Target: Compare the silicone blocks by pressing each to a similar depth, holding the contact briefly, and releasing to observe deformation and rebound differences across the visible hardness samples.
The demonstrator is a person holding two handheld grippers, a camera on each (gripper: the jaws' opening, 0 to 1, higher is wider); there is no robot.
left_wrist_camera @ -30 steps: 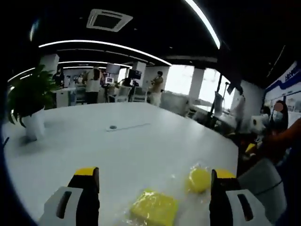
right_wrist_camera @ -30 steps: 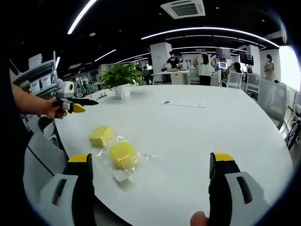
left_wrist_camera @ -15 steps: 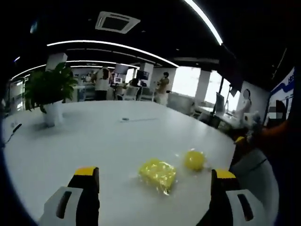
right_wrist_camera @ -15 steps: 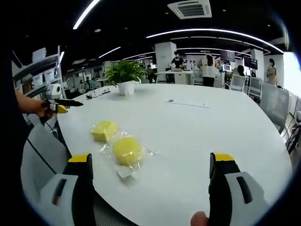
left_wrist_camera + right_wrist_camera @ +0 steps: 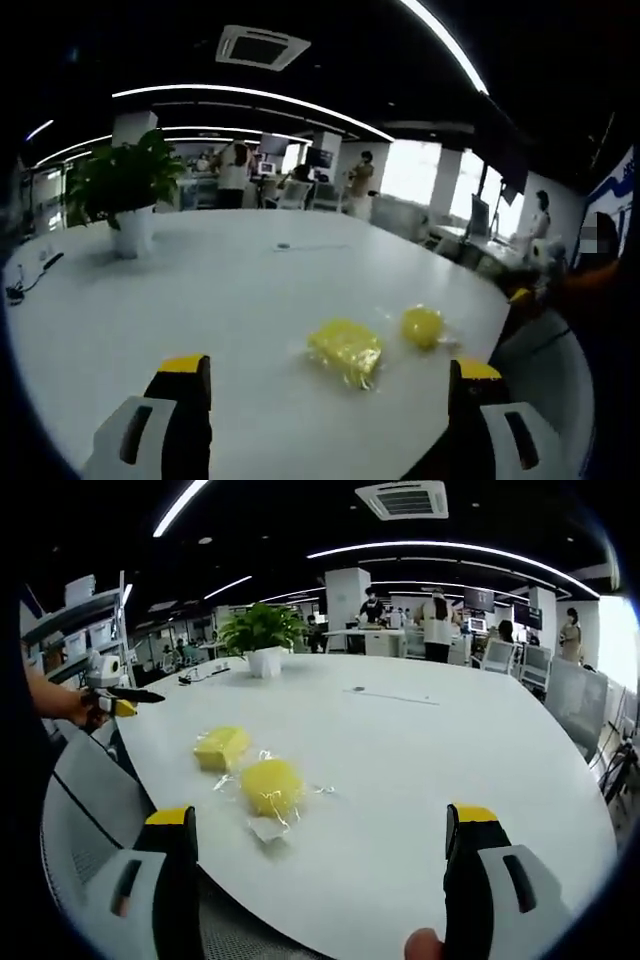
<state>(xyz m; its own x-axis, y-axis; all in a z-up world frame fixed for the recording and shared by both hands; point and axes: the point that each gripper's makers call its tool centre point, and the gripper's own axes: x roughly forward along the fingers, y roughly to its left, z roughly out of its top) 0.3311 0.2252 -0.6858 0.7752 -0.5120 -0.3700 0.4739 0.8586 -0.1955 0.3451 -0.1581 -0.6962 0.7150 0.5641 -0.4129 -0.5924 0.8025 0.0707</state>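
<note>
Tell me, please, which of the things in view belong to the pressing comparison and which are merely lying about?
For the job:
- square yellow block, in clear wrap
- round yellow block, in clear wrap
- left gripper and right gripper, both open, touching neither block

Lying about:
- potted plant
- white table
- grey chair at the table's edge

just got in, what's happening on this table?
A person holds a claw in each hand over a white table. Two yellow silicone samples in clear wrap lie near its edge: a square block and a round block. Neither is touched yet. The right claw and left claw are both open and apart from them. A potted plant stands farther back.
</note>
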